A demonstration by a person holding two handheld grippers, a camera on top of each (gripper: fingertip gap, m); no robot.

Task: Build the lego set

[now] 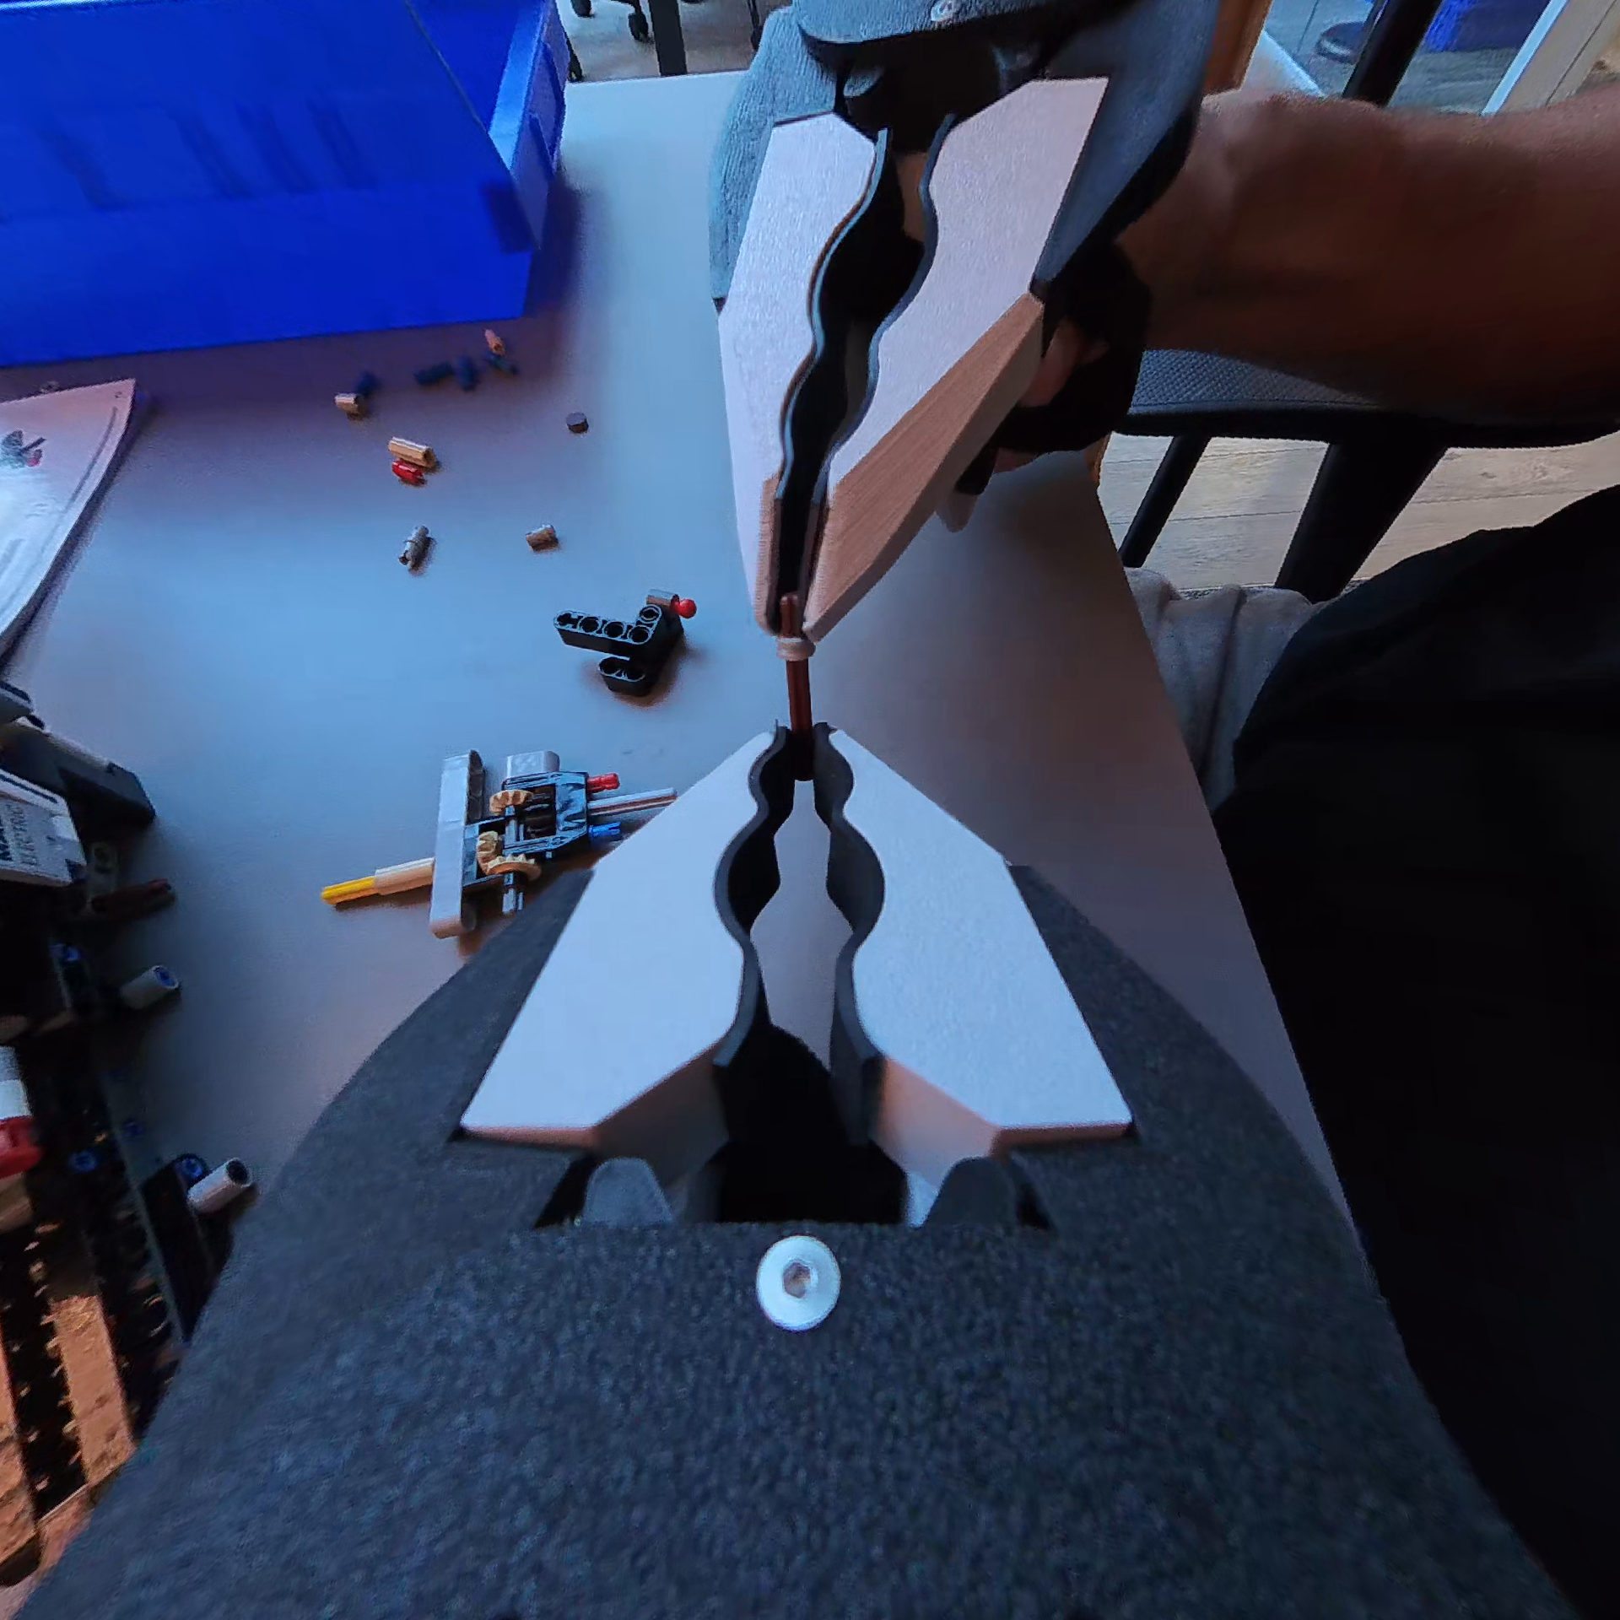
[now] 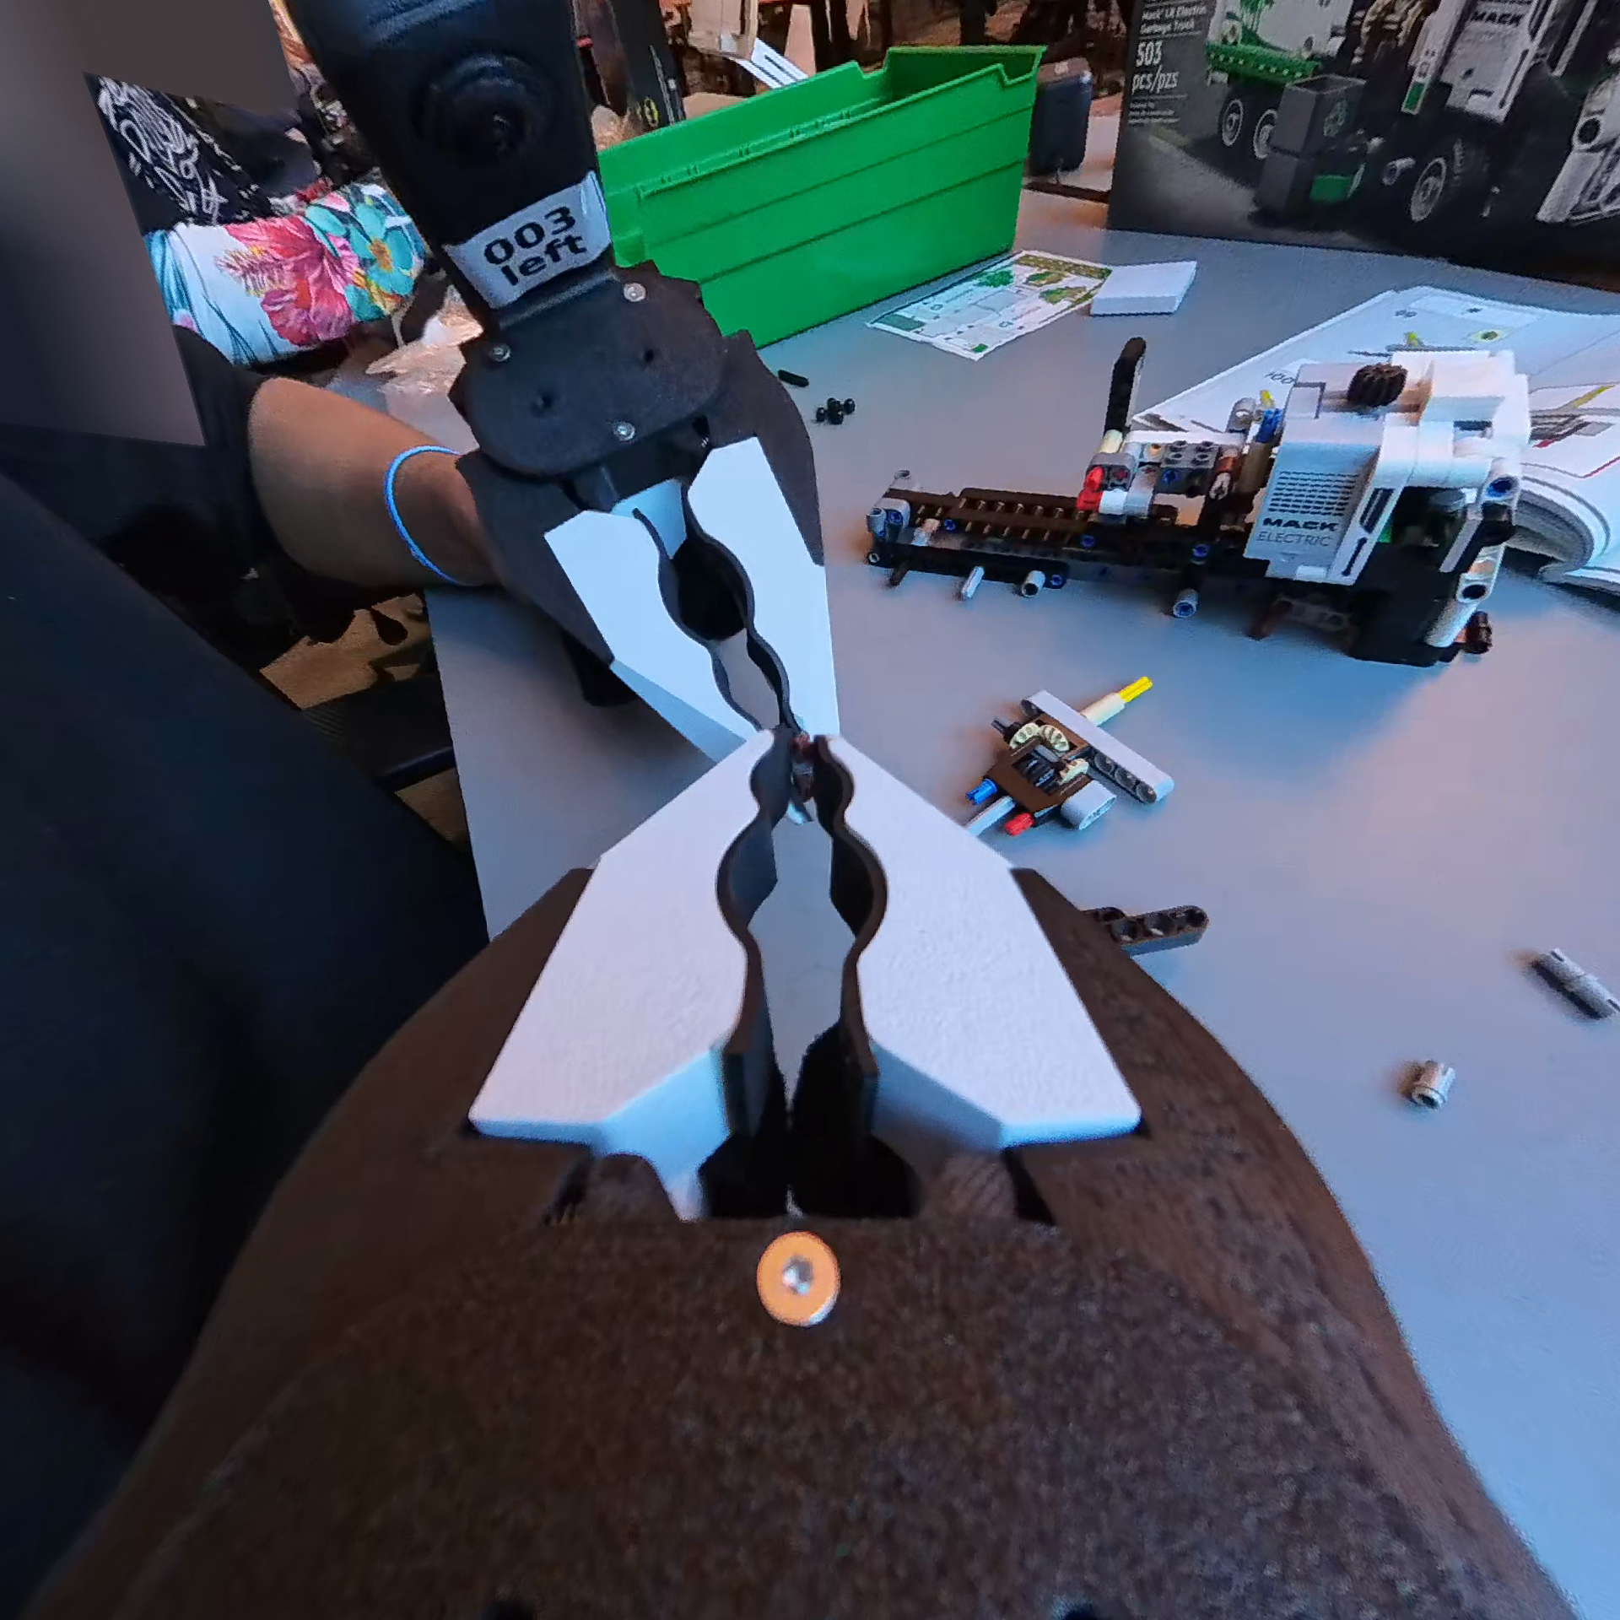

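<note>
**Both grippers pinch one brown axle above the table edge**

Together, the left gripper (image 1: 796, 745) and right gripper (image 1: 789, 618) clamp opposite ends of a thin brown axle (image 1: 798, 692), tip to tip over the grey table (image 1: 964, 745). A small tan bush (image 1: 796, 650) rings the axle just below the right gripper's tips, though it may only touch them. On the table lie a gear subassembly (image 2: 1065, 771) and, beyond it, the part-built truck (image 2: 1227, 517).

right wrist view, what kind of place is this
Probably an office or hobby workroom: a grey table with a half-built toy truck, an open instruction booklet, a green parts bin and the set's box.
</note>
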